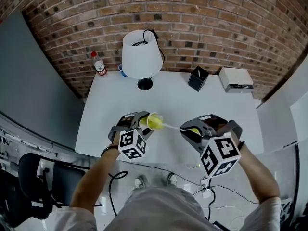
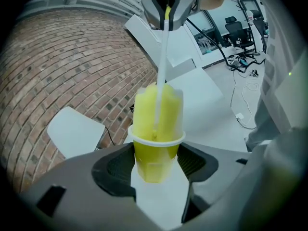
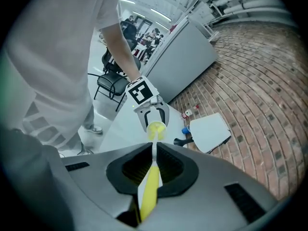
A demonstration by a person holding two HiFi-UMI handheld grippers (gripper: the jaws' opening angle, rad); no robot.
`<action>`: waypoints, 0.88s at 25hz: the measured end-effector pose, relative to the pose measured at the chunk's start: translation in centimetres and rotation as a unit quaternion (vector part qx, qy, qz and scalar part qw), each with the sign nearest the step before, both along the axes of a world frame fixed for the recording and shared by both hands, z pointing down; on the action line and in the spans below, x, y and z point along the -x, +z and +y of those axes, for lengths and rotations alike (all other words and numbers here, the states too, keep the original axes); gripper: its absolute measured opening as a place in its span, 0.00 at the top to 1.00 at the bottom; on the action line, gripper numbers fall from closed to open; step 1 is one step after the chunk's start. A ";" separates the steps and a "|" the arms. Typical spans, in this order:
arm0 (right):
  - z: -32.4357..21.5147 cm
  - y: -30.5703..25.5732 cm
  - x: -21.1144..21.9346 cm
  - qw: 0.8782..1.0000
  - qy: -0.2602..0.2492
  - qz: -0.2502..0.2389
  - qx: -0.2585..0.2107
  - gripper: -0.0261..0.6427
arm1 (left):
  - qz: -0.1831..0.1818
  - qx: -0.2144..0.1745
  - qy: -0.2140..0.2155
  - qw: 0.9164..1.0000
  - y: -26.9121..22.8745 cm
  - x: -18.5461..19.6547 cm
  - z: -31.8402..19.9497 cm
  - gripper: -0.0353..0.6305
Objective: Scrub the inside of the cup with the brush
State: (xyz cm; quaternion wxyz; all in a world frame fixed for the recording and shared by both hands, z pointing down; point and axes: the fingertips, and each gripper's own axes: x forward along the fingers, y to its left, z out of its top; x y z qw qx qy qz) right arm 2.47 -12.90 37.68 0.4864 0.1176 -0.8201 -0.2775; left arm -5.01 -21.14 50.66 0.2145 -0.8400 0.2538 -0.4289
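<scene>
Over the white table [image 1: 178,100], my left gripper [image 1: 143,125] is shut on a clear plastic cup [image 1: 155,121] lying on its side, mouth toward the right. In the left gripper view the cup [image 2: 156,143] sits between both pads, and the brush's yellow head [image 2: 155,112] fills its inside. The thin white stem [image 2: 162,52] runs across to my right gripper [image 2: 168,6]. My right gripper [image 1: 188,131] is shut on the brush's yellow handle [image 3: 150,191]. In the right gripper view the stem leads ahead into the cup [image 3: 156,128], held in the left gripper [image 3: 150,110].
A white table lamp [image 1: 141,54] stands at the back of the table, with a small bottle [image 1: 99,64] and a blue cup [image 1: 121,71] to its left. A black box [image 1: 198,78] and a white box [image 1: 236,79] sit at the back right. An office chair [image 1: 33,177] stands at the lower left.
</scene>
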 end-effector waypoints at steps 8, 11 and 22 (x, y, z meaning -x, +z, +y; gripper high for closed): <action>-0.5 0.7 0.8 1.000 0.010 0.003 -0.007 0.92 | -0.004 -0.025 0.003 1.000 -1.1 -0.8 0.2 0.52; -0.7 1.0 1.0 1.000 0.017 -0.003 -0.005 0.92 | -0.009 -0.032 0.000 0.999 -1.3 -0.9 0.2 0.52; -1.6 1.6 0.9 0.987 0.102 -0.087 0.086 0.92 | -0.017 -0.040 -0.012 0.999 -1.0 -0.4 -0.1 0.52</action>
